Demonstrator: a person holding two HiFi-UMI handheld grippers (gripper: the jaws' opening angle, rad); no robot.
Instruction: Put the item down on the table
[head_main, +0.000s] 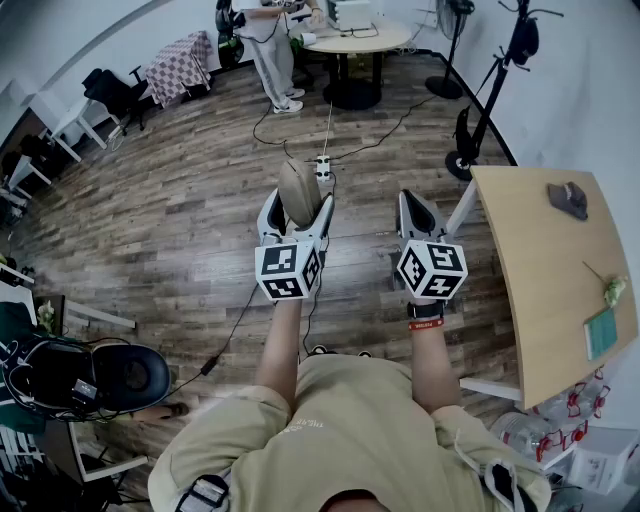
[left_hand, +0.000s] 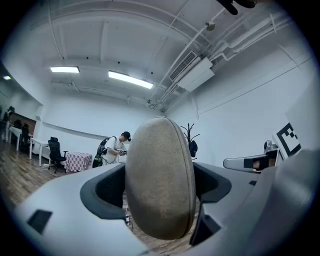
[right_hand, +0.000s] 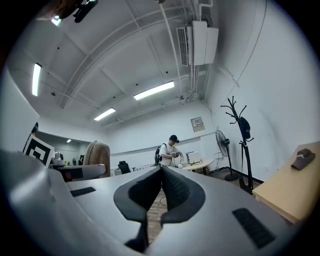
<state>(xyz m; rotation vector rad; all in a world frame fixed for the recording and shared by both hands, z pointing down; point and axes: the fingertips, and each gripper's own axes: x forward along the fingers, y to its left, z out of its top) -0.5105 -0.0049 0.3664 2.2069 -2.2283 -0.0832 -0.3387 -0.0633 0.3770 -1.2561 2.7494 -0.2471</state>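
Since the table (head_main: 530, 260) sits off right, left gripper (head_main: 297, 207) pinches the tan case (left_hand: 160, 175) mid-air; right gripper (right_hand: 161, 192) is pressed together, empty.

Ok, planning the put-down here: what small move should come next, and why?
Probably swing the left gripper rightward toward the wooden table: it grips the tan oval case over the floor, and the table stands to the right, beyond the shut right gripper.

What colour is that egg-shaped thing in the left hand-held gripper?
The oval case is plain greyish tan; clearest in left gripper view.
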